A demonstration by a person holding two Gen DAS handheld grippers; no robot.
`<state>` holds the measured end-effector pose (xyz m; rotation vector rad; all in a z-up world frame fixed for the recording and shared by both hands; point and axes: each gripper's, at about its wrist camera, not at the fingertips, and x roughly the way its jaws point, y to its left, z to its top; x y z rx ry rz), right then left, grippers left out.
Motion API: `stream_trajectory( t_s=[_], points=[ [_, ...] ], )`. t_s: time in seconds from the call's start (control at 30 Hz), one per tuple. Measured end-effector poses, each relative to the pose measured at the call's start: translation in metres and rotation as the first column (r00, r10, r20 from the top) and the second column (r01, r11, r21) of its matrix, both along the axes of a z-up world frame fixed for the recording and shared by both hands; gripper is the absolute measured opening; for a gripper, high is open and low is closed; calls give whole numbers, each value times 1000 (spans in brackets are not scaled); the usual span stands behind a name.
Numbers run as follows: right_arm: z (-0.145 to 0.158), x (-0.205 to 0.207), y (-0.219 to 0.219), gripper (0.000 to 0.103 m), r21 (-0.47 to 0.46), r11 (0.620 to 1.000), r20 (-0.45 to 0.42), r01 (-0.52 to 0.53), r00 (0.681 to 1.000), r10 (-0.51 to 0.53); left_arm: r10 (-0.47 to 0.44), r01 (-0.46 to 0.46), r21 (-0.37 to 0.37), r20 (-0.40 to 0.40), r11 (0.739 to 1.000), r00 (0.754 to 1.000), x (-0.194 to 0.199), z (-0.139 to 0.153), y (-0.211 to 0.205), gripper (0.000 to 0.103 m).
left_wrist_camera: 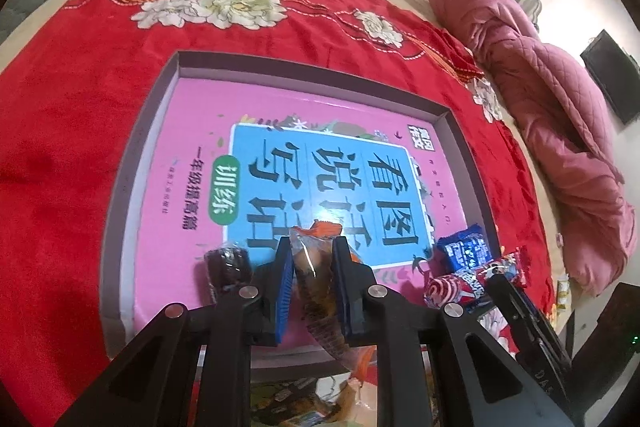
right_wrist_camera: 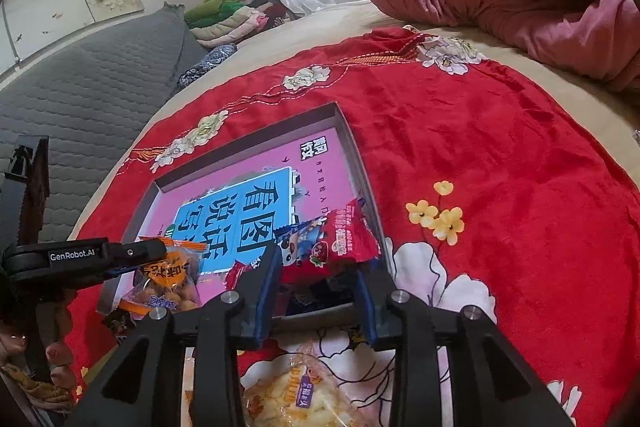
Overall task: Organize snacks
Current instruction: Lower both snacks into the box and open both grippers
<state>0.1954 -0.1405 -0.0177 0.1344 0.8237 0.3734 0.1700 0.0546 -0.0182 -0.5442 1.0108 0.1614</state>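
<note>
On a bed, the left gripper (left_wrist_camera: 310,259), jaws closed on an orange snack packet (left_wrist_camera: 312,267), hangs over the shallow box (left_wrist_camera: 120,195); it should lower before releasing. The right gripper (right_wrist_camera: 316,267), jaws parted, straddles a red strawberry packet (right_wrist_camera: 344,239), grip uncertain. The left gripper reads "GenRobot.AI".
</note>
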Motion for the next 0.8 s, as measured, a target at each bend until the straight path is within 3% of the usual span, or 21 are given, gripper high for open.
stream_trajectory(
  t_s=[0.13,0.2,0.8],
  points=[
    [0,0,0,36,7,1000,0,-7,1000,7,0,0,-9,-1,1000,1000,0,-1,-2,20],
    [0,0,1,43,5,1000,3,-18,1000,18,0,0,-10,-4,1000,1000,1,-1,-3,20],
    [5,-4,2,52,8,1000,24,-16,1000,16,6,-5,15,-31,1000,1000,-2,1,-3,30]
  ],
)
